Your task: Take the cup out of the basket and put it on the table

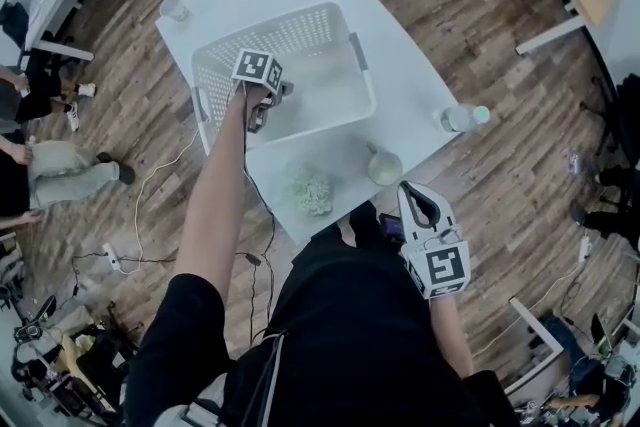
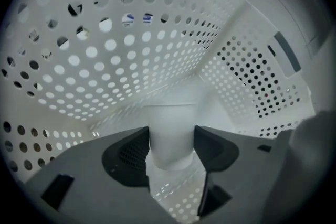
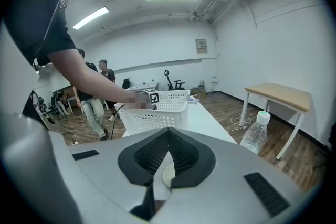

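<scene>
The left hand-held gripper [image 2: 172, 140] reaches steeply down into the one white perforated basket [image 2: 105, 60]. Its jaws are spread wide, with a pad against each side of the single white cup [image 2: 171, 126]. The cup is on the basket's floor near a corner, apparently lying on its side. Its long axis runs away from the gripper, narrow base nearest and wide mouth toward that corner. The basket stands on the white worktop [image 1: 400, 65]. The second, right hand-held gripper [image 3: 168, 134], jaws pressed together and empty, hangs well apart from the basket at the worktop's near edge. One clear bottle [image 1: 463, 118] stands to the basket's right in the head view.
</scene>
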Demonstrator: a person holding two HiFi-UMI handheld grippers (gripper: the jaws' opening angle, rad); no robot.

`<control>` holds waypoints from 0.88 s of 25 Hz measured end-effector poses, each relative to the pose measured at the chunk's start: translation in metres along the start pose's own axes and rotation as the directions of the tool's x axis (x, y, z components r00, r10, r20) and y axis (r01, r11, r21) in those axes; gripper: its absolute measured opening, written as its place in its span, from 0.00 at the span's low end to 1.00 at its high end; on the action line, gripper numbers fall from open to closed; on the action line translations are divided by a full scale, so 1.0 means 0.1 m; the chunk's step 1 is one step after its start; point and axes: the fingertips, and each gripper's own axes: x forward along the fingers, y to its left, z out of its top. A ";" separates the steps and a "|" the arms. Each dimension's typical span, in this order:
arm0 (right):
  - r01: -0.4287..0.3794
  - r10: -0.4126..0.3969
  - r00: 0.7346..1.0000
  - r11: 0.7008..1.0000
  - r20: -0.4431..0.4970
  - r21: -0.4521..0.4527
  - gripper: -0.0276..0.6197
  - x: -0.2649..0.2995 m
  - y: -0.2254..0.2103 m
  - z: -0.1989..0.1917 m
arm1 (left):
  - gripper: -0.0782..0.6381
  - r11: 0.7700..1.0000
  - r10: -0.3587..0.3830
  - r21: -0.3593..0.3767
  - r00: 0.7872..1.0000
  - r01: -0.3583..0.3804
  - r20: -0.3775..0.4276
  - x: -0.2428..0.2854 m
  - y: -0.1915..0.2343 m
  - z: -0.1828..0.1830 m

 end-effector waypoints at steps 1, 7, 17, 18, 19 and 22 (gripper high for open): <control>-0.005 0.005 1.000 1.000 0.001 -0.005 0.08 0.01 0.02 0.01 | 0.48 1.000 -0.007 0.015 1.000 0.007 0.028 -0.06 -0.04 0.04; -0.059 0.061 0.997 0.997 0.042 -0.044 0.08 0.12 0.22 0.19 | 0.48 0.993 -0.077 0.110 0.969 0.052 0.237 -0.59 -0.33 0.23; -0.184 0.204 0.971 0.971 0.127 -0.154 0.08 0.44 0.76 0.72 | 0.48 0.984 -0.153 0.170 0.756 0.056 0.636 -1.99 -0.56 0.24; -0.195 0.217 0.966 0.968 0.138 -0.156 0.08 0.46 0.80 0.78 | 0.48 0.983 -0.167 0.173 0.719 0.065 0.675 -2.16 -0.62 0.20; -0.207 0.231 0.962 0.965 0.146 -0.160 0.08 0.48 0.85 0.84 | 0.48 0.981 -0.182 0.177 0.682 0.077 0.709 -2.31 -0.67 0.15; -0.243 0.272 0.951 0.951 0.146 -0.190 0.08 0.53 0.96 0.94 | 0.48 0.977 -0.211 0.184 0.591 0.106 0.779 -2.65 -0.82 -0.06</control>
